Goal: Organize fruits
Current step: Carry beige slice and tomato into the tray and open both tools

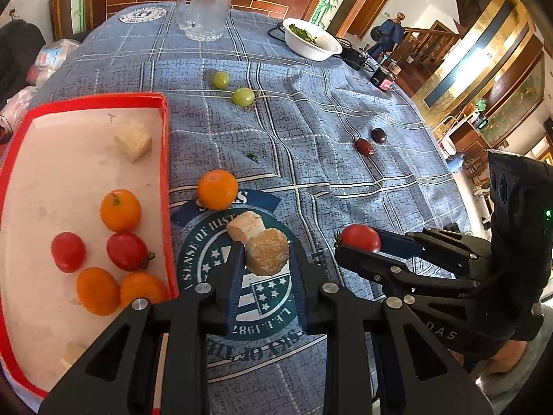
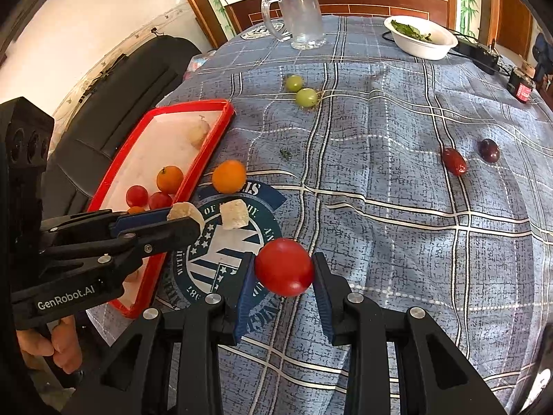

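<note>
Left tool (image 1: 268, 254) clamping a pale chunk (image 1: 269, 251), right tool (image 2: 284, 268) clamping a tomato (image 2: 284, 266); tray (image 1: 165, 159) at ten o'clock, nearer the left.

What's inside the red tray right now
In the red tray: three oranges, two red tomatoes and a pale chunk. Another pale piece sits at the near end, half hidden behind the left gripper.
</note>
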`<act>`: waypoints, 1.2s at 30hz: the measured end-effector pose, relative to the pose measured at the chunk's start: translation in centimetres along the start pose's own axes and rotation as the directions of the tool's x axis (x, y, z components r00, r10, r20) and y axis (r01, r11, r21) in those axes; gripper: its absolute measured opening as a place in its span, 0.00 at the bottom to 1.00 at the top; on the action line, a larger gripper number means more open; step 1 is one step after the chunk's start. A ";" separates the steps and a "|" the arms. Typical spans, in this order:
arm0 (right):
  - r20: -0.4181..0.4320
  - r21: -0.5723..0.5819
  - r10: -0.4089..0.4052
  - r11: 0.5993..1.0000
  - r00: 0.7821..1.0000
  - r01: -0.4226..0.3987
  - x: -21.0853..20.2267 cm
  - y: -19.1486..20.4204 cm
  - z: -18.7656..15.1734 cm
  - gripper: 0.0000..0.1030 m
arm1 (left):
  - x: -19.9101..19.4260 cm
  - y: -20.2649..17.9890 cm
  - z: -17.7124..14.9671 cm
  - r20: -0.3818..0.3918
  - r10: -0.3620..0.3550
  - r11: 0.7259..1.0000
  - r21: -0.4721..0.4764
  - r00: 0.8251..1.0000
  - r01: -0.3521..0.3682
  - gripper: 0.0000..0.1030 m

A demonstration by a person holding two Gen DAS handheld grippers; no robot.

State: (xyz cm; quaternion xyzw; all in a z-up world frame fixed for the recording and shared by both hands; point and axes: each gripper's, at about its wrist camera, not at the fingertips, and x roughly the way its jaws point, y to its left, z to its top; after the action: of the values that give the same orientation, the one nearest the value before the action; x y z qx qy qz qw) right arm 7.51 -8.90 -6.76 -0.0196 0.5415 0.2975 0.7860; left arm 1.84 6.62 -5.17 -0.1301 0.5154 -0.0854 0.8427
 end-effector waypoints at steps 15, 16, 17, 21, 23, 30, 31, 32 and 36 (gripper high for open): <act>0.022 -0.046 0.052 0.998 0.998 -0.051 0.4 3.0 1.5 0.32 | -2.6 2.0 -0.3 0.045 0.051 0.999 -0.018 0.998 -0.050 0.23; 0.021 -0.049 0.058 0.997 0.998 -0.057 0.5 3.3 1.6 0.32 | -2.9 2.5 -0.3 0.049 0.054 0.998 -0.031 0.997 -0.052 0.23; 0.020 -0.053 0.061 0.997 0.998 -0.060 0.6 3.6 1.7 0.32 | -3.1 2.9 -0.3 0.052 0.056 0.998 -0.040 0.997 -0.054 0.23; 0.017 -0.073 0.073 0.995 0.997 -0.072 1.0 4.8 2.0 0.32 | -4.6 5.1 -0.5 0.078 0.071 0.993 -0.094 0.994 -0.064 0.23; 0.015 -0.087 0.080 0.993 0.997 -0.078 1.2 5.4 2.3 0.32 | -5.3 6.4 -0.6 0.089 0.083 0.990 -0.122 0.993 -0.071 0.23; 0.017 -0.129 0.100 0.987 0.995 -0.097 1.9 7.9 3.8 0.32 | -7.6 11.6 -1.8 0.113 0.152 0.964 -0.237 0.982 -0.122 0.23; 0.017 -0.134 0.103 0.986 0.994 -0.100 1.9 8.2 4.0 0.32 | -7.8 12.2 -2.1 0.113 0.163 0.960 -0.249 0.980 -0.131 0.23; 0.016 -0.139 0.108 0.985 0.994 -0.105 2.1 8.6 4.2 0.32 | -8.0 12.7 -2.3 0.114 0.172 0.956 -0.260 0.979 -0.137 0.23; 0.006 -0.166 0.115 0.980 0.993 -0.113 2.9 10.0 4.7 0.32 | -8.2 14.7 -3.3 0.109 0.184 0.939 -0.312 0.977 -0.142 0.23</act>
State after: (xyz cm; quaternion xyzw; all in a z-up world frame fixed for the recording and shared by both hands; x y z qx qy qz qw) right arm 7.22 2.31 -4.41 -0.0512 0.5092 0.3860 0.7675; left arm -4.73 22.47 -4.19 -0.2200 0.4726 0.0739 0.8502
